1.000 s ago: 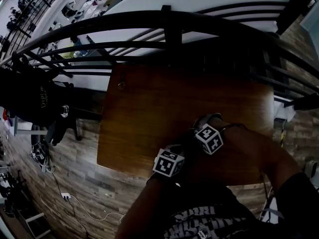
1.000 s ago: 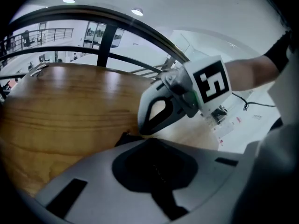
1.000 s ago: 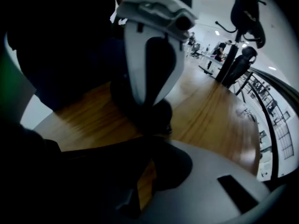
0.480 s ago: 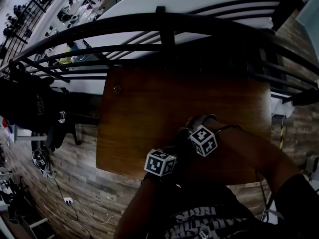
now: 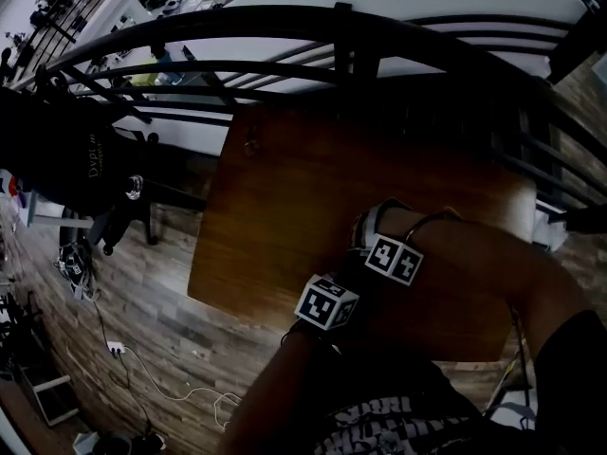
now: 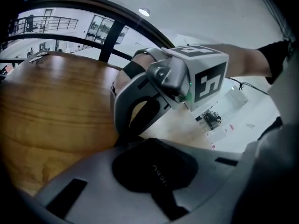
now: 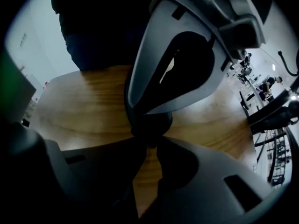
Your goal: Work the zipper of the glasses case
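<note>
Right gripper [image 7: 150, 148] has rolled, jaws just opening slightly, nothing between; left gripper [image 6: 122, 143] jaws stay shut

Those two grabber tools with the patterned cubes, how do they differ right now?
The left gripper has its jaws shut. The right gripper has its jaws apart, having just been opening, with bare table showing between them. The left gripper lies flatter, looking across the table, while the right gripper points steeply down. Whether the left gripper pinches anything is too dark to tell. Both have grey jaws, and their tips nearly meet.
</note>
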The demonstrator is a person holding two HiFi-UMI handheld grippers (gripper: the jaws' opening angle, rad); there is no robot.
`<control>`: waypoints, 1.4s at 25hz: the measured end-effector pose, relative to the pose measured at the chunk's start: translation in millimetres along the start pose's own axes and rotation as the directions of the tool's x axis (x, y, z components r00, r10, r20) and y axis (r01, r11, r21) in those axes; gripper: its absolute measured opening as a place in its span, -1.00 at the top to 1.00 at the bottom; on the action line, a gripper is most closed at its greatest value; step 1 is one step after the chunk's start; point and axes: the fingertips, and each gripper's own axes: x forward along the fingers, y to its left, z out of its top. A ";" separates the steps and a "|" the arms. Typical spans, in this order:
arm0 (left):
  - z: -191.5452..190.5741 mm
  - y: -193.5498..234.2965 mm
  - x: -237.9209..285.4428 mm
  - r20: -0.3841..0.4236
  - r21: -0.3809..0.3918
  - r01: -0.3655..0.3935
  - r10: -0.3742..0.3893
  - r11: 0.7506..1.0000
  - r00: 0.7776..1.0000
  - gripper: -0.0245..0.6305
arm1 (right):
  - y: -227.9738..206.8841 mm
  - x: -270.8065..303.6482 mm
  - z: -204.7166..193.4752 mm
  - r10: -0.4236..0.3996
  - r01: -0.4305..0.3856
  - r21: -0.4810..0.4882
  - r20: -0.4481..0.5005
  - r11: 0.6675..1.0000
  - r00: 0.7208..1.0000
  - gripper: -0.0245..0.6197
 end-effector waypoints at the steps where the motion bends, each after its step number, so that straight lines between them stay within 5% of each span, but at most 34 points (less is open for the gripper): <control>1: 0.2 1.9 -0.4 0.006 0.000 -0.006 0.006 1.000 1.000 0.92 | -0.4 0.4 -1.1 0.004 -0.005 0.012 0.012 1.000 1.000 0.73; 7: 0.2 15.6 -5.5 0.041 0.012 -0.032 0.031 0.999 0.999 0.92 | -10.9 -0.5 -8.6 -0.043 0.033 0.192 0.048 0.981 0.998 0.92; 12: -7.9 23.2 -9.6 0.039 -0.003 -0.038 0.038 0.999 0.999 0.92 | 2.7 10.5 2.8 -0.112 0.082 0.394 0.052 0.915 0.992 0.93; 17: -5.4 23.2 -9.9 0.046 -0.030 -0.009 0.010 1.000 0.999 0.92 | 12.4 8.6 12.4 -0.280 0.214 0.646 -0.001 0.732 0.960 0.93; 26: -7.3 17.2 -3.5 0.003 -0.003 -0.032 0.032 0.999 0.999 0.92 | 19.8 11.3 19.5 -0.413 0.287 0.872 -0.110 0.396 0.904 0.93; 35: -13.9 14.7 -7.3 -0.048 0.044 -0.027 0.029 0.999 0.998 0.92 | 20.1 14.9 34.7 -0.439 0.345 0.922 -0.240 0.177 0.866 0.93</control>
